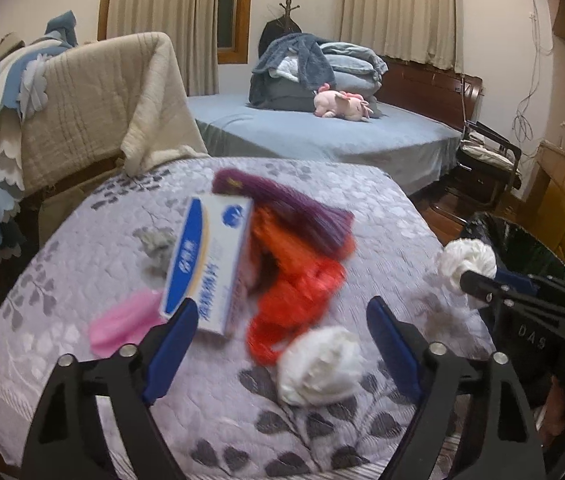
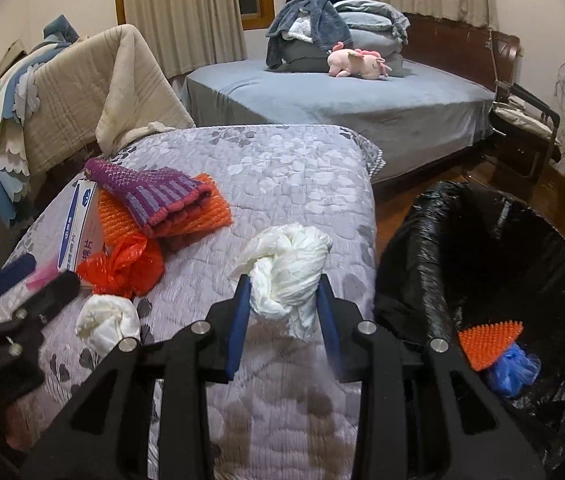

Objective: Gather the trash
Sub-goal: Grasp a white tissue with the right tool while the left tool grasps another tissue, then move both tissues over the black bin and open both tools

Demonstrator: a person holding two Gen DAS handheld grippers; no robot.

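The right claw (image 2: 284,312) grips a white wad (image 2: 286,272), bin (image 2: 442,240) to its right; the left claw (image 1: 282,340) is released above another wad (image 1: 320,366).

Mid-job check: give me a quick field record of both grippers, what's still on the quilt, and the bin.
right gripper: shut on a white crumpled wad, beside the bin
left gripper: open, holds nothing, over the quilt
nearest loose trash: second white wad, by the left gripper
other items on quilt: red plastic bag, blue-white box, pink piece, purple and orange knits
bin: black liner, holds an orange spiky piece and blue plastic
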